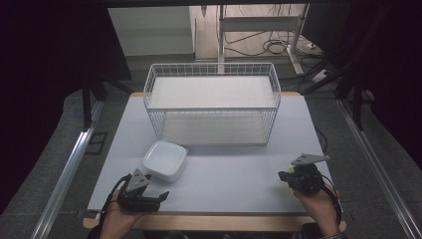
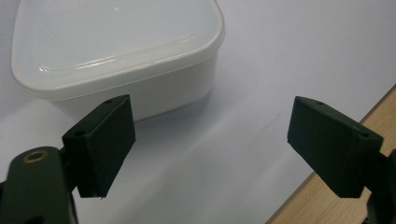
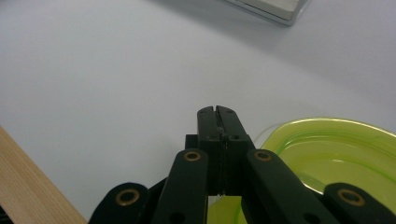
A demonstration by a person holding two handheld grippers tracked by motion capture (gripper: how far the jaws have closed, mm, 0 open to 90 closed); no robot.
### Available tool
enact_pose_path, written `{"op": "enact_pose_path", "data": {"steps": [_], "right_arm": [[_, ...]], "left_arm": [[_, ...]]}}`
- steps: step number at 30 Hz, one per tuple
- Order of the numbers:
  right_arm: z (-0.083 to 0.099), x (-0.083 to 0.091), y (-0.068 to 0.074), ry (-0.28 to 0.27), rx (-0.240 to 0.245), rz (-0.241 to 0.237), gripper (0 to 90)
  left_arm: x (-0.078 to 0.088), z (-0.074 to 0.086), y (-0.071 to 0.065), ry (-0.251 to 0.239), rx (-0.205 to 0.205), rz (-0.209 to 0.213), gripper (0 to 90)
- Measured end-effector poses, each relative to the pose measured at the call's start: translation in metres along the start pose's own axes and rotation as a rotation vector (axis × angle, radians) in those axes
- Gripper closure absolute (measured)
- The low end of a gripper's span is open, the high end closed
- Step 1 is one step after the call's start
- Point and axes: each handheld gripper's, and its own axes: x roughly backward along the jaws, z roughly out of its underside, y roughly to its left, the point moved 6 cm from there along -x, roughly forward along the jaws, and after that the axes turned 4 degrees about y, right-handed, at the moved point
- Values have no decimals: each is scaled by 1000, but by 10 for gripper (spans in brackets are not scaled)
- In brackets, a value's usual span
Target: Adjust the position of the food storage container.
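A white square dish (image 1: 165, 159) sits on the pale table mat at the front left, and it looms close in the left gripper view (image 2: 116, 46). My left gripper (image 1: 160, 196) rests just in front of it, open (image 2: 210, 140), with only bare mat between its jaws. At the front right my right gripper (image 1: 283, 175) is shut (image 3: 217, 112), its pads pressed together with nothing visible between the tips. A translucent yellow-green dish (image 3: 336, 154) lies under and beside that gripper's jaws. It shows as a small green patch (image 1: 293, 171) in the high view.
A white wire basket (image 1: 211, 102) with a flat white floor stands at the back middle of the mat (image 1: 234, 169). The table's wooden front edge (image 1: 219, 221) runs just below both hands. A dark floor, rails and cables surround the table.
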Motion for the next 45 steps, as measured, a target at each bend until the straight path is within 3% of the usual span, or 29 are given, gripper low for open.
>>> {"op": "enact_pose_path", "data": {"steps": [6, 8, 11, 12, 19, 20, 22, 24, 26, 29, 31, 38, 41, 43, 45], "right_arm": [[-2, 0, 5, -9, 19, -1, 885], [-5, 0, 9, -31, 24, -4, 879], [-7, 0, 11, -42, 27, -6, 878], [-9, 0, 14, -55, 27, -10, 871], [-14, 0, 23, -81, 52, -20, 857], [-15, -2, 27, -80, 59, -27, 858], [-16, -3, 28, -81, 65, -30, 859], [-19, -7, 35, -79, 78, -44, 858], [-20, -9, 38, -80, 88, -51, 858], [-21, -10, 42, -84, 94, -61, 855], [-23, -13, 46, -92, 89, -80, 849], [-28, -21, 55, -90, 96, -113, 847], [-30, -25, 60, -87, 103, -125, 844], [-31, -29, 64, -84, 109, -134, 843], [-32, -30, 65, -83, 110, -138, 841]], "left_arm": [[-2, 4, 5, 30, 6, -14, 185], [0, 5, 9, 45, -3, -41, 245], [2, 7, 13, 43, -3, -46, 306], [3, 7, 16, 42, 3, -41, 383], [7, 12, 39, 29, 76, -48, 565], [7, 13, 47, 29, 99, -39, 655], [6, 13, 51, 32, 112, -28, 699], [3, 12, 57, 33, 131, -20, 835], [-2, 11, 66, 34, 150, -24, 881], [-5, 12, 73, 34, 165, -47, 898], [-9, 14, 85, 42, 196, -85, 898], [-18, 9, 104, 30, 217, -133, 898], [-24, 5, 108, 29, 226, -119, 898], [-30, 1, 105, 38, 211, -90, 898], [-32, -1, 102, 43, 200, -91, 898]]}}
